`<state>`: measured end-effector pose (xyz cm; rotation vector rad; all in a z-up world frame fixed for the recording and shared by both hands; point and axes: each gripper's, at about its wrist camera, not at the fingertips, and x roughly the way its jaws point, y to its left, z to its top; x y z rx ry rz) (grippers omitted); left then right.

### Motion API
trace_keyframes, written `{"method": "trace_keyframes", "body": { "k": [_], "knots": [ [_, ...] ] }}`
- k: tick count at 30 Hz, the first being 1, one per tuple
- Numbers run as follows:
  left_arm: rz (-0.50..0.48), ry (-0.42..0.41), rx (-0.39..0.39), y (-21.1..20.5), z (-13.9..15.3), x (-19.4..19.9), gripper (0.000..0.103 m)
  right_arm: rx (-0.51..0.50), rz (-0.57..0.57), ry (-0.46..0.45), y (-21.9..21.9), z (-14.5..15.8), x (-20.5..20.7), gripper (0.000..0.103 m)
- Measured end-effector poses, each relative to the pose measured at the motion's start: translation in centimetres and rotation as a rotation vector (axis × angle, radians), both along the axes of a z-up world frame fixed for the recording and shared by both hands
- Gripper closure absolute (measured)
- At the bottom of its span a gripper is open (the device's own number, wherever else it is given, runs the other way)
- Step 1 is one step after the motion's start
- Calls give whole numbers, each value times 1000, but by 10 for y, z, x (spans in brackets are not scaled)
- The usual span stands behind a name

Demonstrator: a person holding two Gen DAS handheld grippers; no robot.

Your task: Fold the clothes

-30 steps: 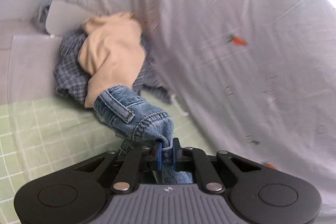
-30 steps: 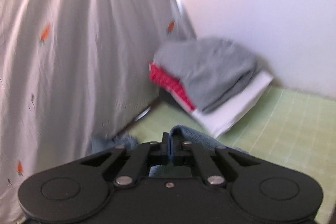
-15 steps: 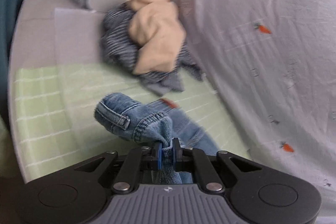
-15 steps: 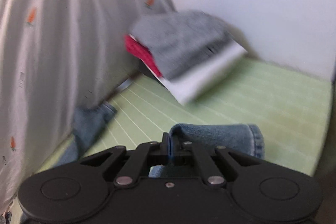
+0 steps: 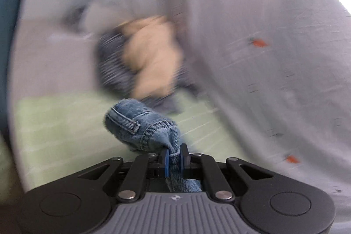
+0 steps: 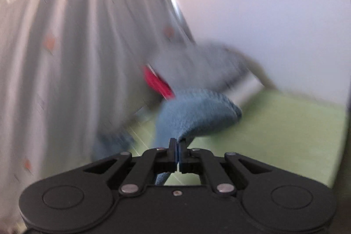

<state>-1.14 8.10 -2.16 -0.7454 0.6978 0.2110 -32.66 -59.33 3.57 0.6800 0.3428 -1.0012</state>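
Note:
My left gripper (image 5: pixel 174 156) is shut on the waistband of a pair of blue jeans (image 5: pixel 140 126), with a belt loop showing, held above a green checked mat (image 5: pixel 54 124). My right gripper (image 6: pixel 177 149) is shut on another part of the same jeans (image 6: pixel 195 111), which folds up in front of it. A further bit of the denim (image 6: pixel 114 144) lies low at the left. Both views are motion-blurred.
A pile of unfolded clothes, a beige garment (image 5: pixel 153 58) on a blue striped shirt (image 5: pixel 111 67), lies beyond the left gripper. A stack of folded grey and red clothes (image 6: pixel 197 65) sits beyond the right gripper. A pale carrot-print sheet (image 5: pixel 274 47) hangs alongside.
Both grippers swing with the jeans held. In the right wrist view the denim has risen and now covers part of the folded stack. In the left wrist view the pile has shifted back toward centre.

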Motion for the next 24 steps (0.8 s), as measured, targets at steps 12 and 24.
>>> {"method": "trace_keyframes", "body": {
  "k": [12,24],
  "knots": [
    [-63,210,260,-46,-36,-24,57,185,-14,320,-1,-103,-35,49],
    [-145,204,438,-122,-31,-42,39,151,123,415,-63,-125,-25,32]
  ]
}}
